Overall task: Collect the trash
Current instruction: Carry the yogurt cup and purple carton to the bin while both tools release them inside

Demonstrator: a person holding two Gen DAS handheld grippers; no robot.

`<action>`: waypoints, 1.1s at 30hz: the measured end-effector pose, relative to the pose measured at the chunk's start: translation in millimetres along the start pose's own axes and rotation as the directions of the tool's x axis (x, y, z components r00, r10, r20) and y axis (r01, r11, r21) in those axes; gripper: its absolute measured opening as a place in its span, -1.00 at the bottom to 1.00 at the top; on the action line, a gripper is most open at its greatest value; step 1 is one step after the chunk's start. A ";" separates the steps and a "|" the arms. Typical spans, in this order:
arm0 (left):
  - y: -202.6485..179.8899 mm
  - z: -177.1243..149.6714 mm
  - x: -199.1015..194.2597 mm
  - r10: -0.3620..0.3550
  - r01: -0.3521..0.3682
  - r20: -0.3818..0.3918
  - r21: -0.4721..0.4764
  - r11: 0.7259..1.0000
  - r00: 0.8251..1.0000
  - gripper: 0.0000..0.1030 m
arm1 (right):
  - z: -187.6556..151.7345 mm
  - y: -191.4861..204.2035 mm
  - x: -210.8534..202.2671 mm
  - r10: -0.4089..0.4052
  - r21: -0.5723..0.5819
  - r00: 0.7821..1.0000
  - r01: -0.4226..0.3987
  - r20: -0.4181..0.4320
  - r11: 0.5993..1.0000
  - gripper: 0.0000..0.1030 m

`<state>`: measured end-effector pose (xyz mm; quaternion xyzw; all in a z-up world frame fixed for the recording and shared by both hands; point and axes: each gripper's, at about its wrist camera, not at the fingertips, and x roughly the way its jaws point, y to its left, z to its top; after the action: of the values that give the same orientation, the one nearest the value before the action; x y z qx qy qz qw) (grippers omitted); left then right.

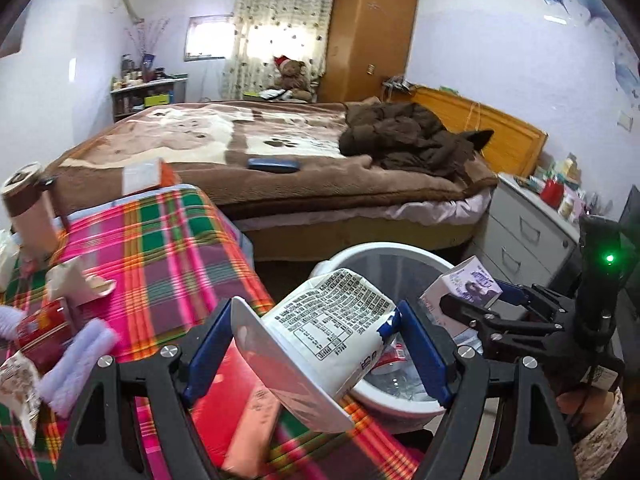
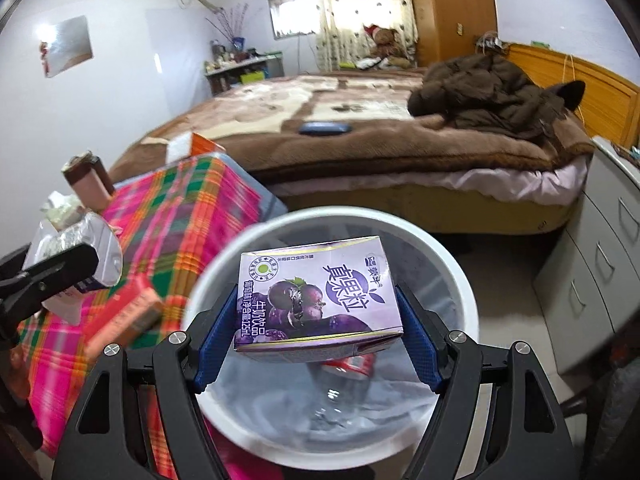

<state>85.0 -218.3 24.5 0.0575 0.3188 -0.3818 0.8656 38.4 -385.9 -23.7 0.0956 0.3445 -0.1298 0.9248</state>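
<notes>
A purple drink carton (image 2: 318, 294) is held between the blue pads (image 2: 418, 340) of the right gripper (image 2: 316, 328). The carton lies flat, printed face up, directly above the opening of the white trash bin (image 2: 452, 264). Inside the bin a clear plastic bottle with a red label (image 2: 348, 372) is seen on a translucent liner. The right gripper is pitched downward toward the bin, its fingers set wide and closed against both ends of the carton.

A white paper cup (image 1: 324, 336) with printed text is held on its side between the blue pads (image 1: 424, 352) of the left gripper (image 1: 316, 344). The cup's flat end is turned toward the lower left; the cup is located over the table edge, at the near rim of the bin. The left gripper is likewise pitched downward, its fingers wide and closed on the cup.

In the left wrist view the right gripper is seen at the right, gripped by a hand (image 1: 576, 404) with a patterned sleeve.

The bin stands on the floor just beside a table covered by a plaid cloth (image 1: 172, 248). A red box (image 1: 224, 408), a brown-banded cup (image 1: 28, 208) and crumpled wrappers (image 1: 76, 284) lie on the cloth. A bed (image 1: 260, 152) is located behind.
</notes>
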 end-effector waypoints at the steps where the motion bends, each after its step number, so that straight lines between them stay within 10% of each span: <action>1: -4.7 0.4 5.0 -0.007 0.007 -0.007 0.006 1.000 1.000 0.61 | -0.6 -3.2 2.3 -0.008 0.004 1.000 0.008 -0.009 1.000 0.49; 33: -23.3 1.2 33.5 -0.054 0.054 -0.083 -0.004 0.999 0.995 0.75 | -6.2 -22.6 16.9 -0.058 0.021 0.995 0.060 -0.078 0.998 0.51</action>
<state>86.3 -256.0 8.9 0.0640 0.3561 -0.4020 0.8411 40.0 -408.6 -41.4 0.1012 0.3811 -0.1575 0.9054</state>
